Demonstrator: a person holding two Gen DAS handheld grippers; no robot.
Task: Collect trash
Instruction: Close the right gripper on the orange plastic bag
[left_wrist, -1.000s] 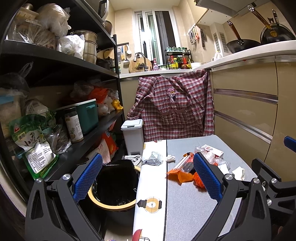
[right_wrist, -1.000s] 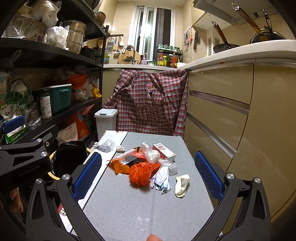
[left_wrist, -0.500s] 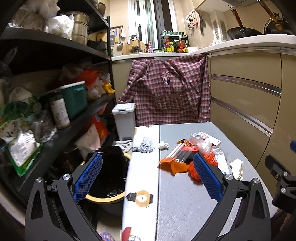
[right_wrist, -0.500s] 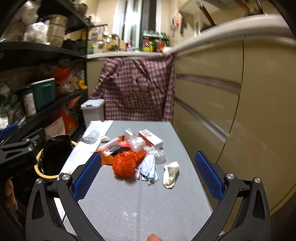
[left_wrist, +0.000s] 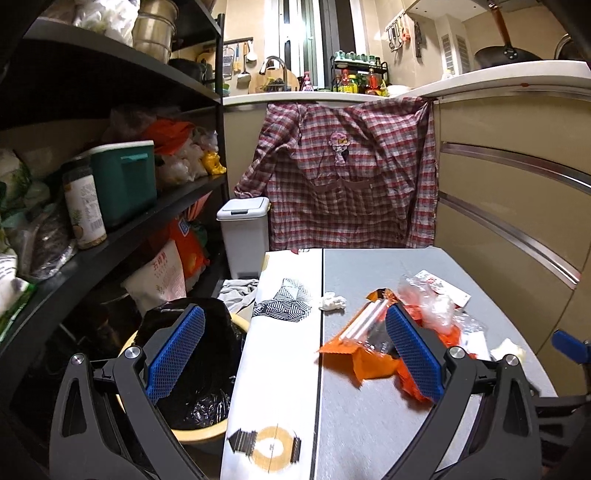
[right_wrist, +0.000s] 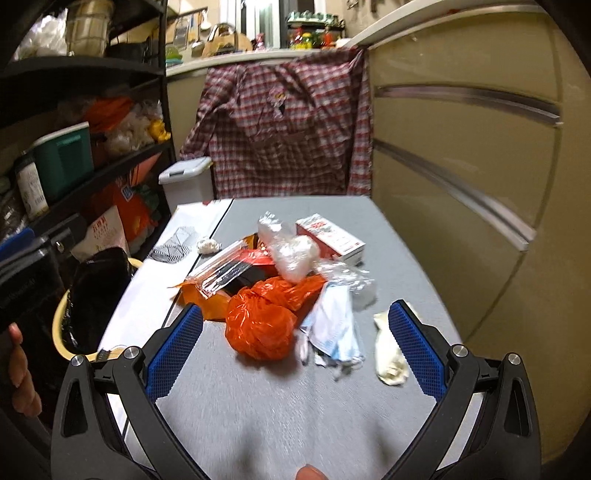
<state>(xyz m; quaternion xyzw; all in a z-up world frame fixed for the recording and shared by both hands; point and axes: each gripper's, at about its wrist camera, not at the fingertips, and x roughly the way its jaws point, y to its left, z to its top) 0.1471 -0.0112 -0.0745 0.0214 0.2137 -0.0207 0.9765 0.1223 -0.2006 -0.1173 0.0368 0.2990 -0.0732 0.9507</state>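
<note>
We hold the right gripper (right_wrist: 295, 354) low over the near part of the grey table (right_wrist: 258, 413), its blue pads spread wide and gripping nothing. Between and just beyond them lies the trash: a knotted orange plastic bag (right_wrist: 260, 326), a crumpled face mask (right_wrist: 338, 328) touching its right side, and a cream wad (right_wrist: 389, 354) partly behind the right pad. Further back sit a clear plastic sleeve (right_wrist: 225, 271), a clear plastic bundle (right_wrist: 291, 251) and a red-and-white carton (right_wrist: 330, 238). Our left gripper (left_wrist: 293, 354) is also wide open and empty, straddling the table's left edge; its right pad hides part of the pile. Off that edge stands the black-lined bin (left_wrist: 199, 365). A plaid shirt (left_wrist: 347, 173) hangs beyond the far edge
</note>
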